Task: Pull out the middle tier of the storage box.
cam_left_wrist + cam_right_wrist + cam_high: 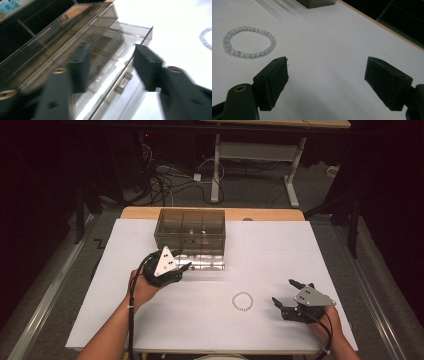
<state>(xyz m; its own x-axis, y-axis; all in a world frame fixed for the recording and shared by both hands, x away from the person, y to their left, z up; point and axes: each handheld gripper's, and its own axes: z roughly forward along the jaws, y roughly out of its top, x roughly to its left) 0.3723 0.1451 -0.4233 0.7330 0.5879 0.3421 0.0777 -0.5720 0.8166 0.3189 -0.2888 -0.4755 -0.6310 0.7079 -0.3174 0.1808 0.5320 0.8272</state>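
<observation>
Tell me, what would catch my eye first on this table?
Probably the smoky clear plastic box at the far side of the white table, with its bottom drawer pulled out toward the person. The left gripper hangs open right at that drawer. Nearer the front lies a small ring of pale beads, a bracelet, with the open right gripper beside it.

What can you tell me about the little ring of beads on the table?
The bead bracelet is a closed ring of small, round, pale whitish-green beads that look glassy or like stone, with one brownish bead among them. It lies flat on the white table cover, toward the near edge. Nothing touches it. The right gripper sits beside it with its jaws open and apart from it, and the smoky clear drawer box stands farther back.
</observation>
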